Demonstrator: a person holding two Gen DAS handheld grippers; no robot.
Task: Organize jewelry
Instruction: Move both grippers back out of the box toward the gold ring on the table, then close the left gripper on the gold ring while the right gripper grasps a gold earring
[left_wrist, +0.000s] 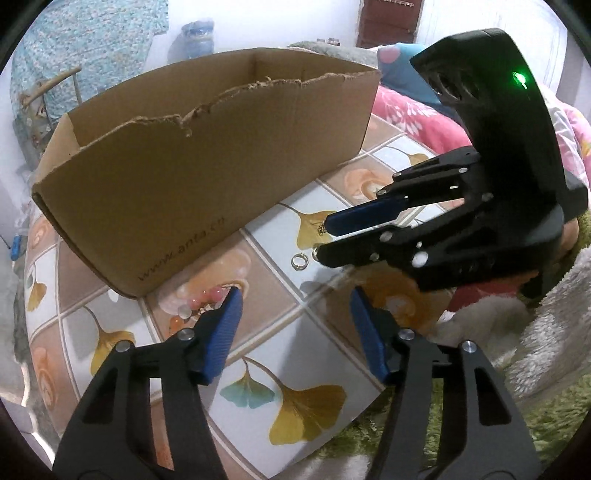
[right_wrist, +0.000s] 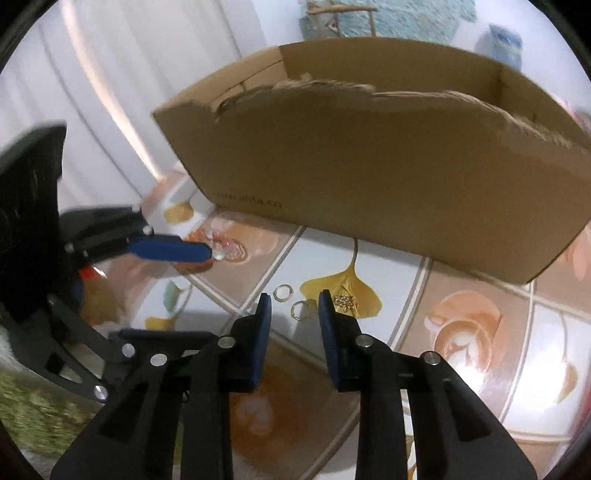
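Observation:
My left gripper (left_wrist: 295, 295) hangs open over the ginkgo-patterned tabletop (left_wrist: 280, 369). A bracelet of pink and clear beads (left_wrist: 207, 301) lies just outside its left fingertip, partly hidden by it. In the right wrist view the bracelet (right_wrist: 231, 251) sits at that blue fingertip (right_wrist: 199, 253). My right gripper (right_wrist: 294, 299) is open with a narrow gap. One small gold ring (right_wrist: 301, 309) lies on the table between its tips, and a second ring (right_wrist: 283, 292) lies just beyond. A gold chain (right_wrist: 345, 301) rests on a yellow leaf print right of the right finger.
A torn-edged open cardboard box (left_wrist: 207, 166) stands behind the jewelry, close to both grippers. A pink floral blanket (left_wrist: 406, 118) lies at the back right. A green rug (left_wrist: 554, 406) and white fluffy fabric (left_wrist: 480, 325) border the table's near right edge.

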